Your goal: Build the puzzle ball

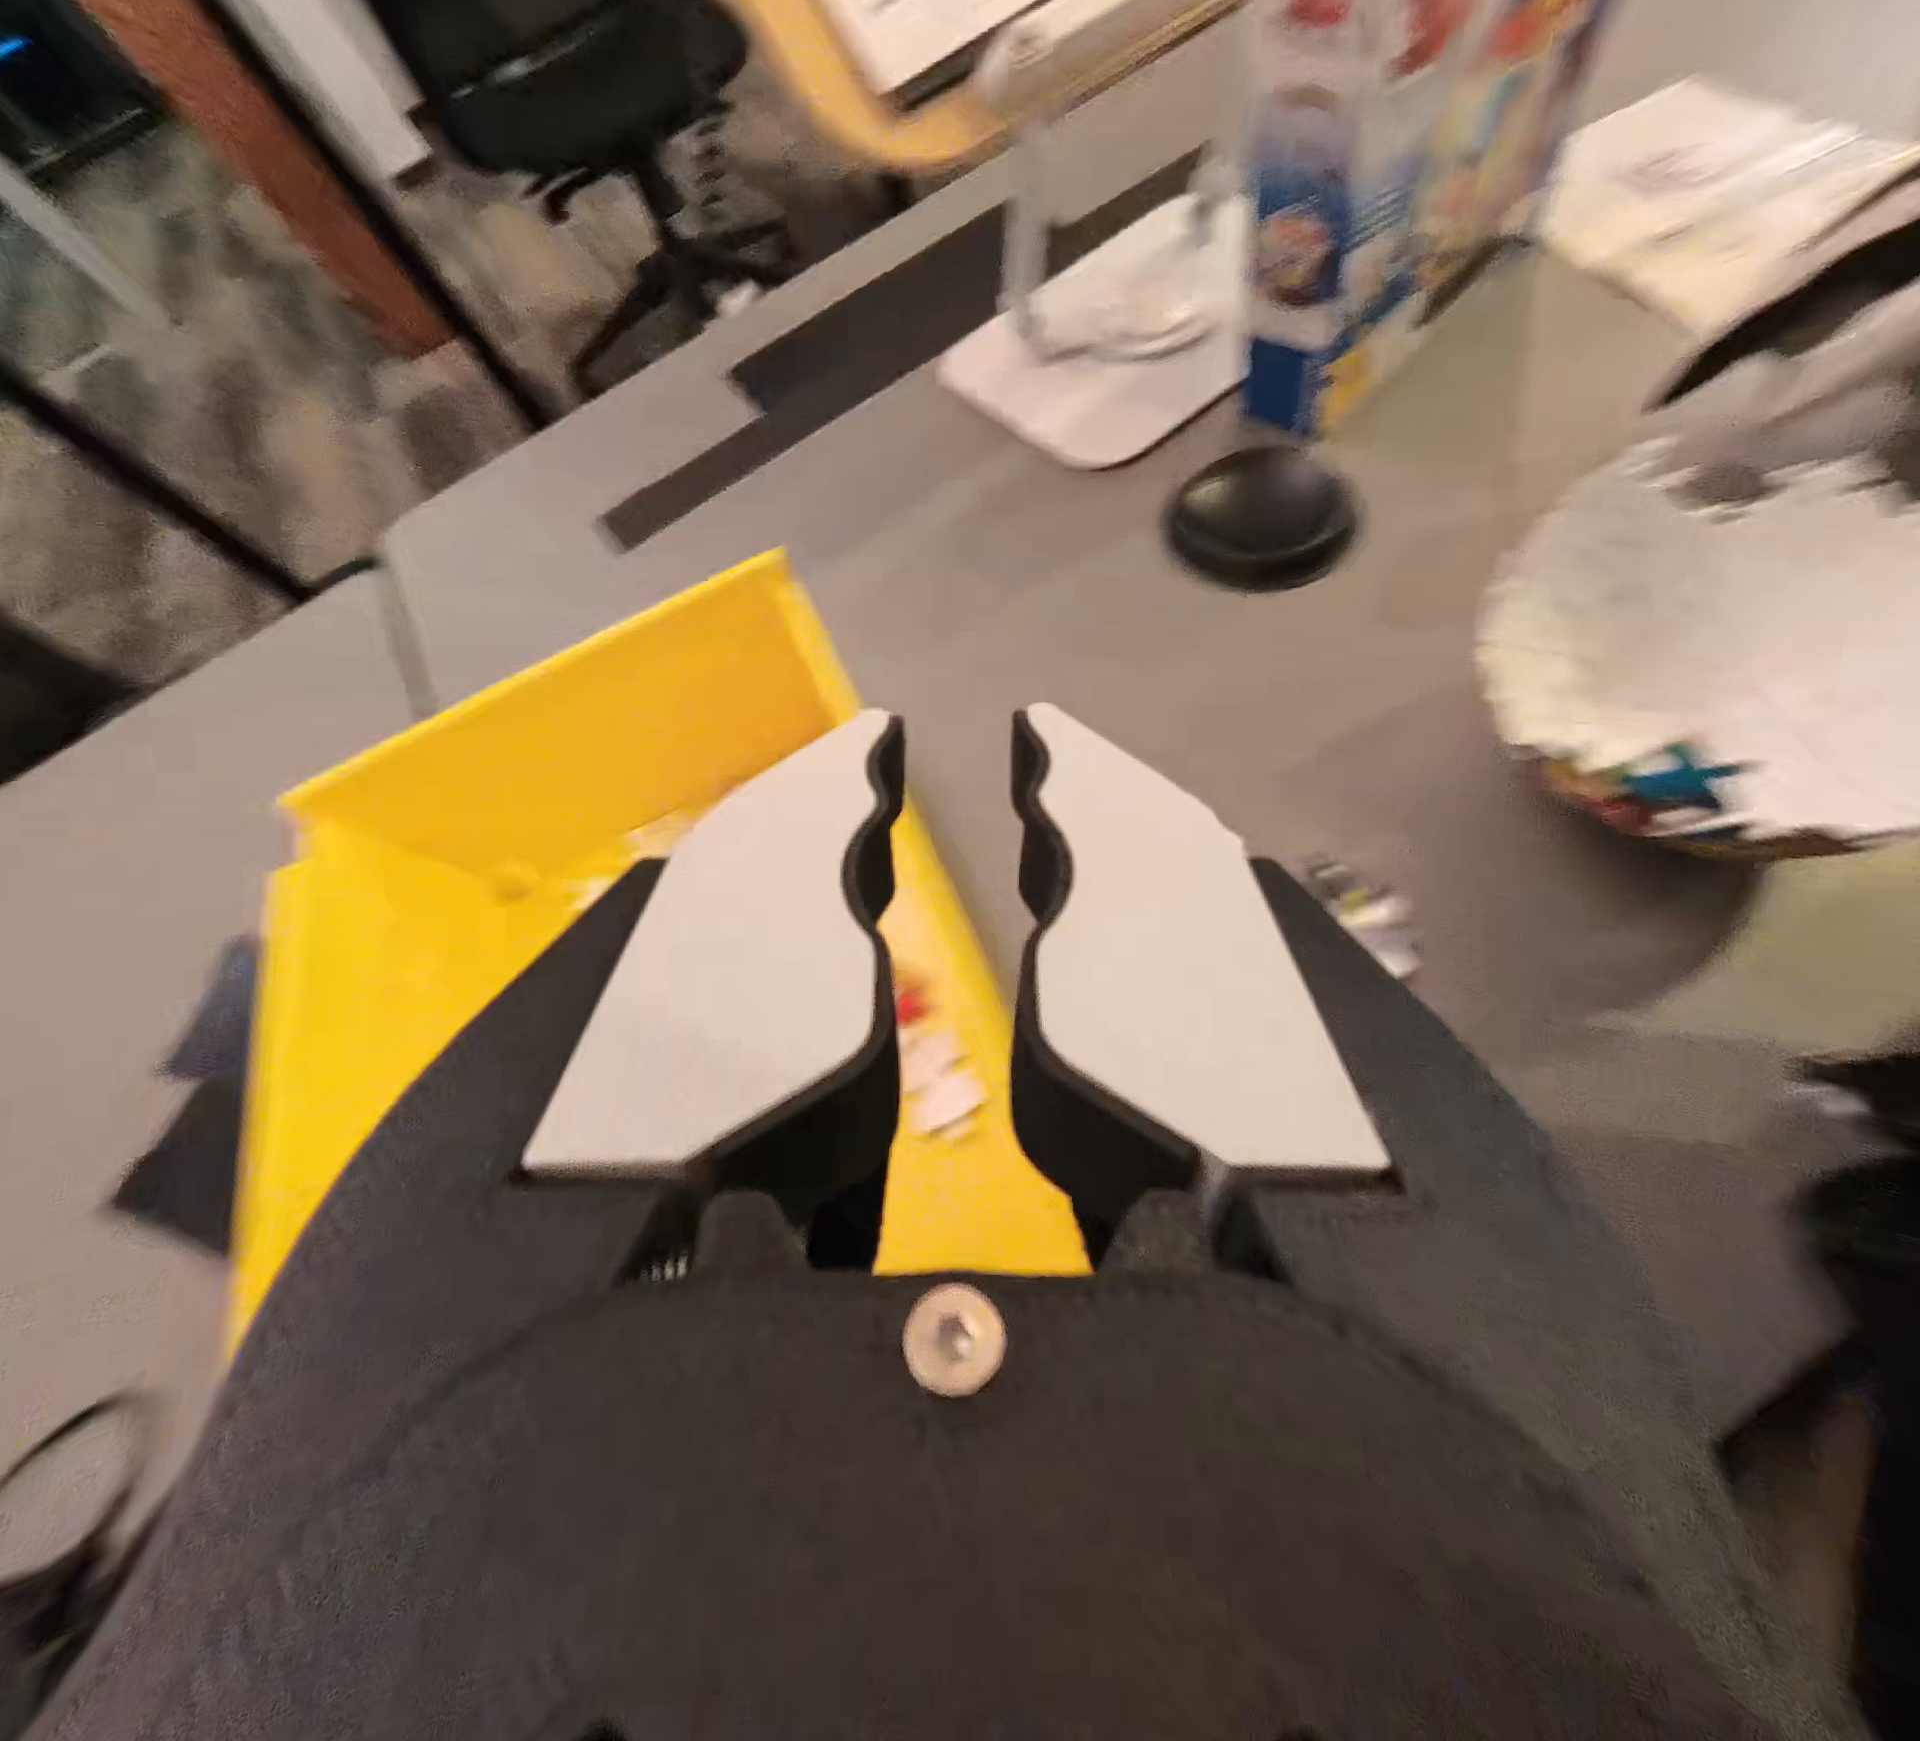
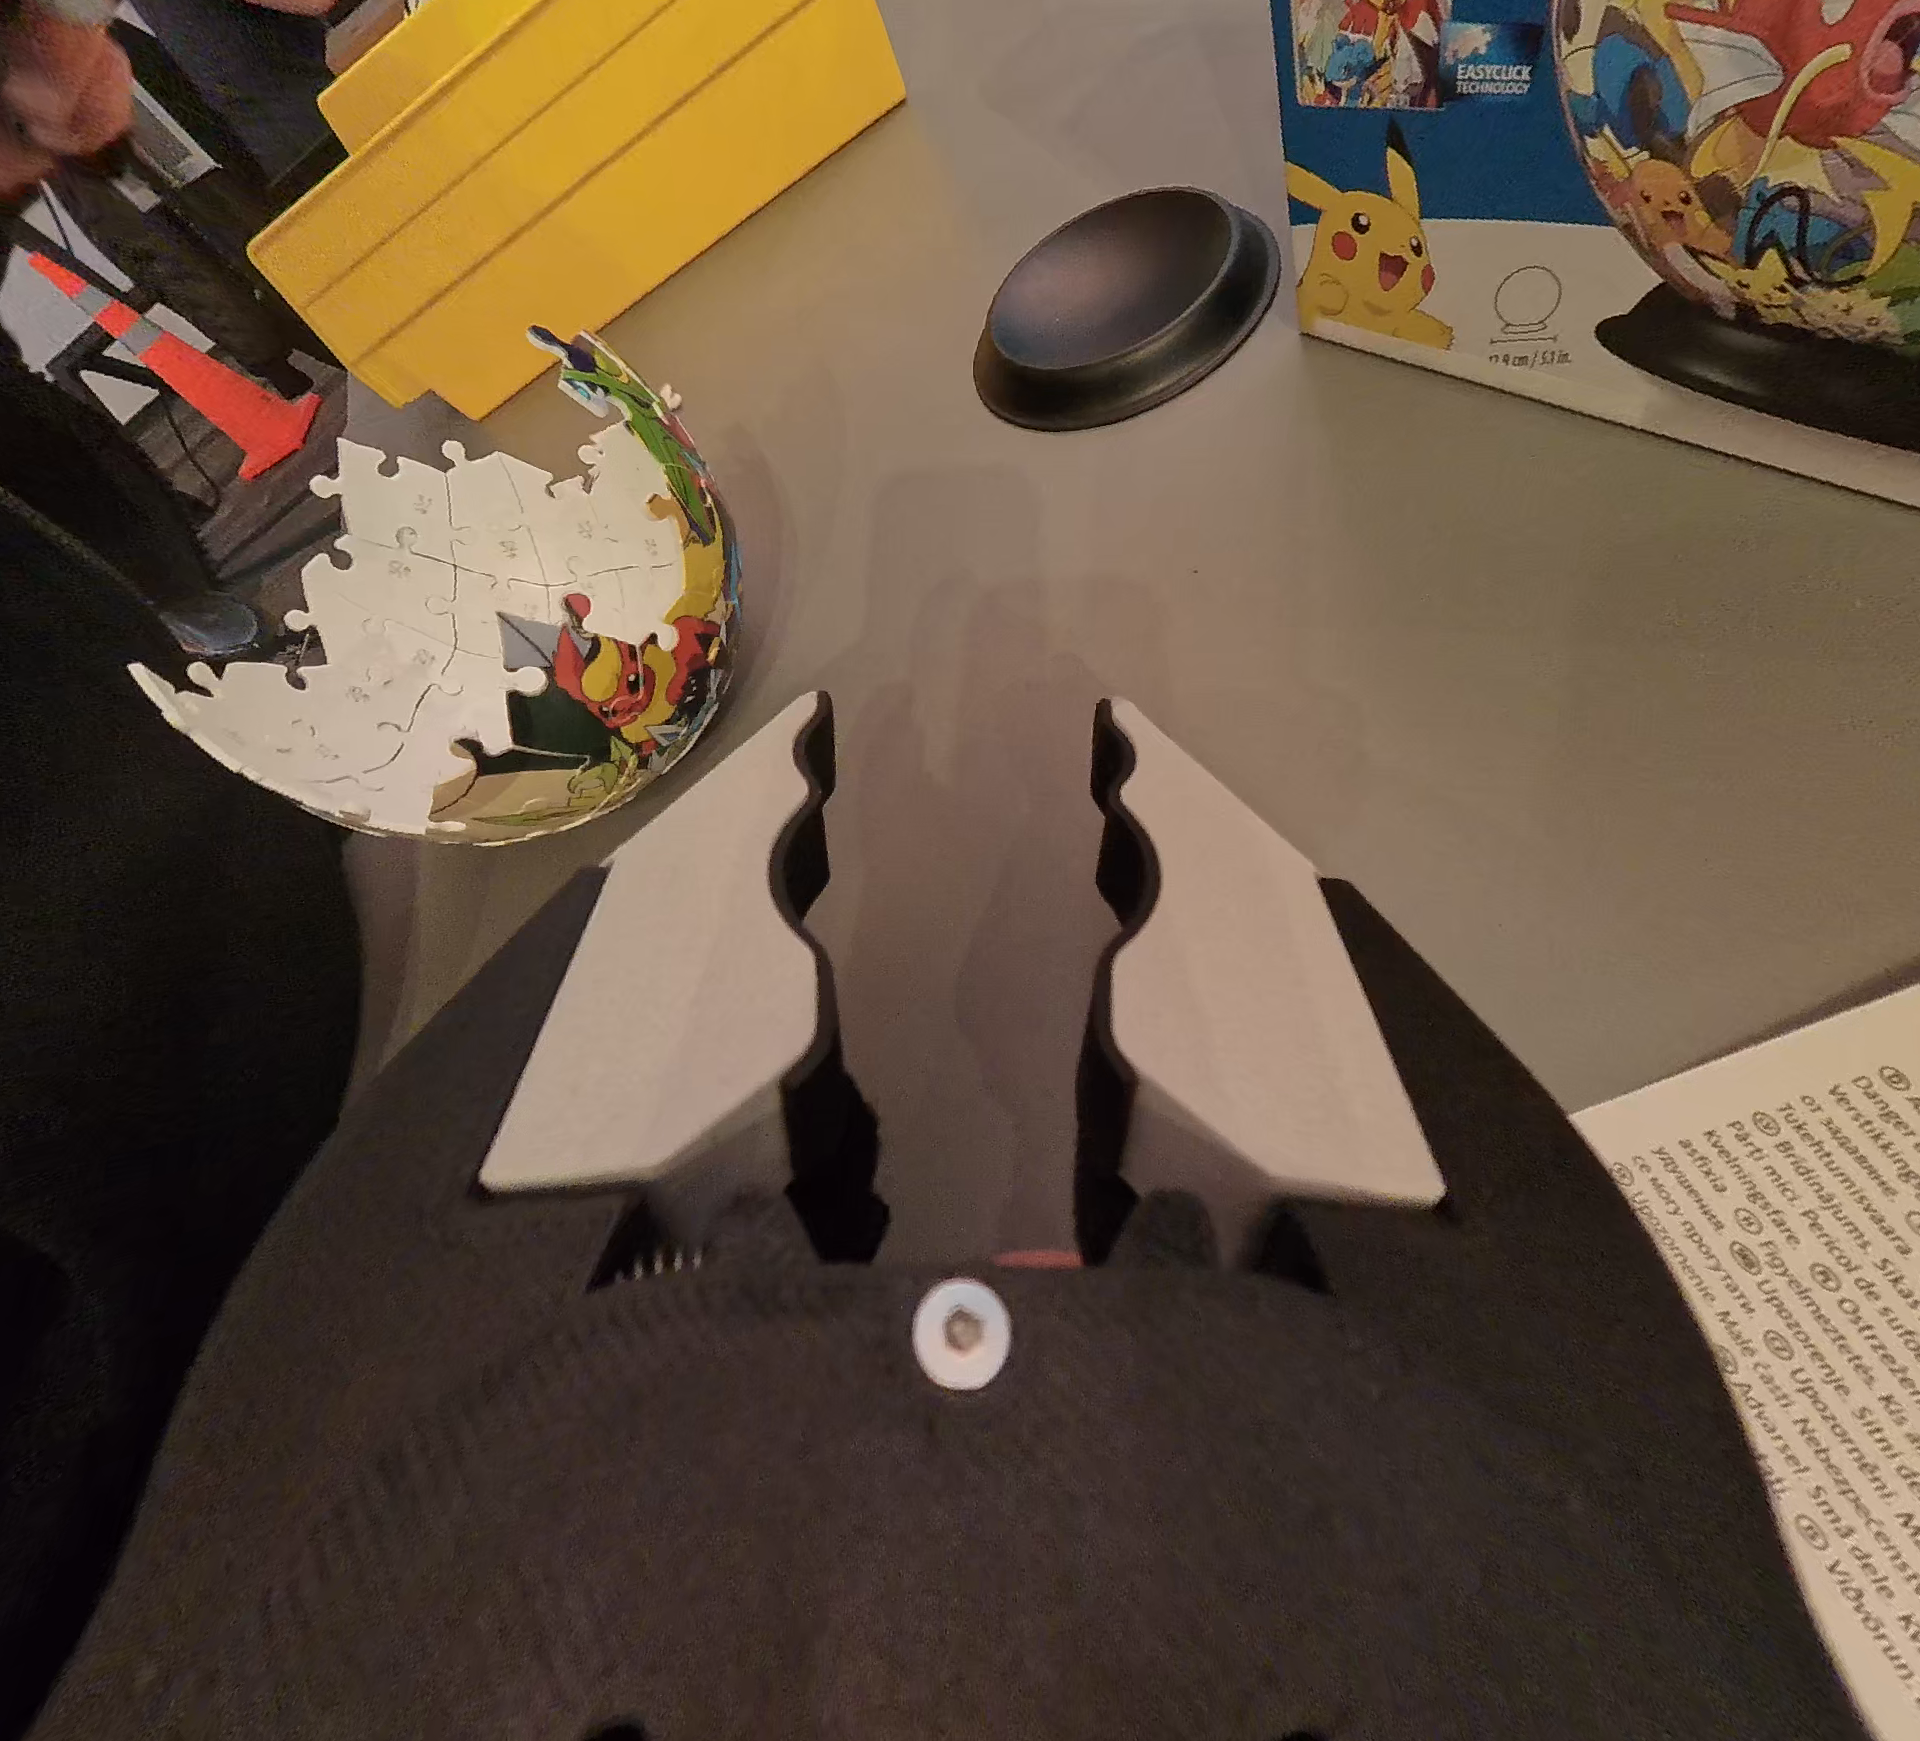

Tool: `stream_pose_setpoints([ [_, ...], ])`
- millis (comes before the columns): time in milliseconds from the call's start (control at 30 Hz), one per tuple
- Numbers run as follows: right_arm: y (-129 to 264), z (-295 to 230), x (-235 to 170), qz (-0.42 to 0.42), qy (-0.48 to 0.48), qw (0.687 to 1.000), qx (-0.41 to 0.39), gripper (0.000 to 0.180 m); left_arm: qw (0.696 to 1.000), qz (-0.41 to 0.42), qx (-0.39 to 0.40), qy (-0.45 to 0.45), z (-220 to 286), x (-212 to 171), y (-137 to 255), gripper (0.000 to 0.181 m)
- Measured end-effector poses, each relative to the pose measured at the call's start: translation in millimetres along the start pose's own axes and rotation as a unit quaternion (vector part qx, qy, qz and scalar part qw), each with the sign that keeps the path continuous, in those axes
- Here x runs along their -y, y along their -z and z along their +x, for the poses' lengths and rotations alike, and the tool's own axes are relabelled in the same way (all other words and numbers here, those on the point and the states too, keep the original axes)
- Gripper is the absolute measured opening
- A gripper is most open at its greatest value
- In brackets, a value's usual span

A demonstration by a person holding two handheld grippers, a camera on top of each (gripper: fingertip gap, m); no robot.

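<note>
Yellow plastic fills the left wrist view: an open bin [image 1: 540, 818] sits on the grey table [image 1: 1039, 631], with loose pieces [image 1: 935, 1057] lying on its floor; the left gripper [image 1: 956, 735] hangs over its near edge, jaws parted by a narrow gap and holding nothing; the view is blurred, so the count and lie of the pieces cannot be told. The half-built ball [image 2: 468, 642] rests on the table near the bin, tipped so its white inner face and jagged rim show — a few printed pieces curve round its far side; the right gripper [image 2: 961, 725] hovers just beside it over bare table, jaws wider apart and also empty. The black stand [image 2: 1127, 309] lies farther off, next to the box [image 2: 1455, 133]; a printed leaflet [image 2: 1787, 1296] lies at the right edge.

The step in hand looks like fetching a piece from the bin. To do it well, the left gripper should come down on a single piece lying apart from the rest, pinching it by its edge so its tabs stay free; a flat piece on a smooth floor may slide, so closing slowly against the bin wall should help. The right gripper would best steady the ball by its rim — lightly, since the shell looks thin and could pop apart under a hard squeeze.
</note>
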State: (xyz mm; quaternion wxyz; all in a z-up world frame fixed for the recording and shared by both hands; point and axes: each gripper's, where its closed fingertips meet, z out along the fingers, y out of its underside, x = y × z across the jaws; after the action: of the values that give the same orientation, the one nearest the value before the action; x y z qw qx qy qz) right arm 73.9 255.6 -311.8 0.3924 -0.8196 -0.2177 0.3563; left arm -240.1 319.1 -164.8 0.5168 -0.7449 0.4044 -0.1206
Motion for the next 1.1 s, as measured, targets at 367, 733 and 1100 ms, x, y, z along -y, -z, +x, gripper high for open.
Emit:
stream_pose_setpoints([
  [367,0,0,1,0.002,-0.001,1.000,0.003,0.049,0.966,-0.207,-0.141,-0.061,-34,-138,-79,0.046],
  [733,2,0,2,0.008,-0.006,1.000,0.007,0.049,0.954,-0.251,-0.142,-0.083,-30,-169,-96,0.026],
  [1100,2,-1,2,0.007,-0.006,1.000,0.007,0.049,0.973,-0.208,-0.091,-0.027,-53,-156,-91,0.010],
])
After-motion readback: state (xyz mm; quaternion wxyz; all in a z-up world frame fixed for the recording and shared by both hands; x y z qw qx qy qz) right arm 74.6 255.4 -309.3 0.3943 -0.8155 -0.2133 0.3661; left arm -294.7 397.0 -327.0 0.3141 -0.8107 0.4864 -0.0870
